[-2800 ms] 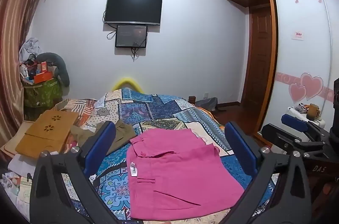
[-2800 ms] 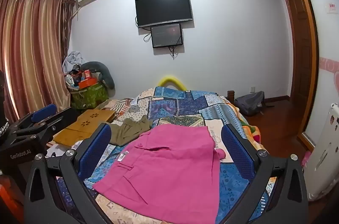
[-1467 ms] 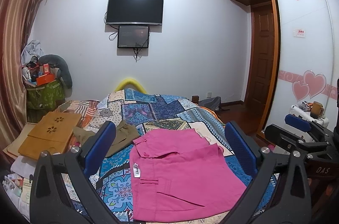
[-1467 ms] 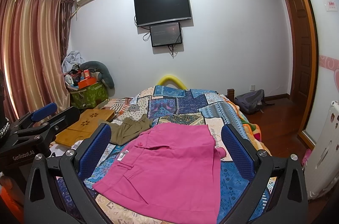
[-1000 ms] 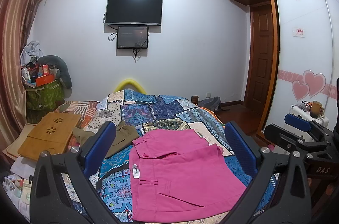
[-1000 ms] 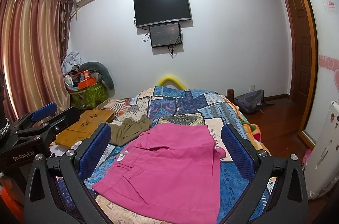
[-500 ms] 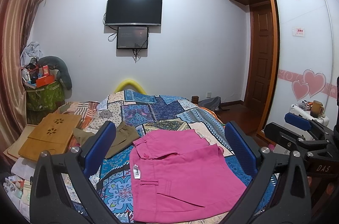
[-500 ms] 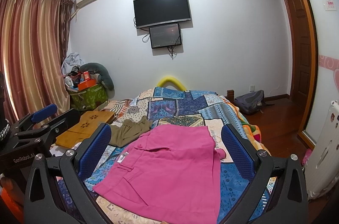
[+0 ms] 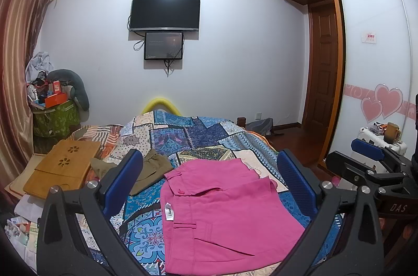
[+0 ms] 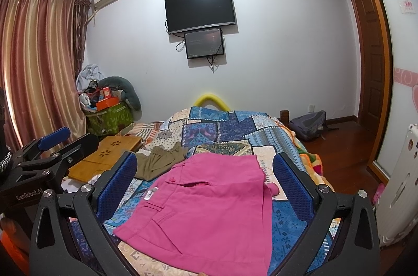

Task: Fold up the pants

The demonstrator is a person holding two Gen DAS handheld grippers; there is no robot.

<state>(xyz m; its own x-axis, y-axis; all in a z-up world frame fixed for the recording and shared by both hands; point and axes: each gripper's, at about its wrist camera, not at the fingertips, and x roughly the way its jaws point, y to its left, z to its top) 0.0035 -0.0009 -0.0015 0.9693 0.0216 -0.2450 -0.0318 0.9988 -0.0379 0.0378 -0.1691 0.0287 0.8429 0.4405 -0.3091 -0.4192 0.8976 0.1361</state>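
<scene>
The bed (image 9: 183,134), under a patchwork quilt, fills the middle of both views, and the pink pants (image 9: 224,218) are laid flat on its near end, already doubled into a compact rectangle with the waistband and a white label toward the left. Both grippers are held above the near edge of the bed, clear of the cloth: the left gripper (image 9: 209,187) is spread wide with nothing between its blue pads, and the right gripper (image 10: 206,187) likewise is spread wide and empty. The step in hand is judged to be a pause between folds, or an inspection of a fold just set; how many folds remain cannot be told. If another fold is wanted, two corners of one short edge would need to be pinched, one per gripper, lifted together and carried over to the opposite edge, care being taken not to drag the lower layers. An olive garment (image 9: 149,171) lies just beyond the pants, apart from them. Left of the bed a wooden lap tray (image 9: 62,171) is noted, and further back a green bin (image 9: 56,119) heaped with boxes and small clutter, contents not resolvable.
</scene>
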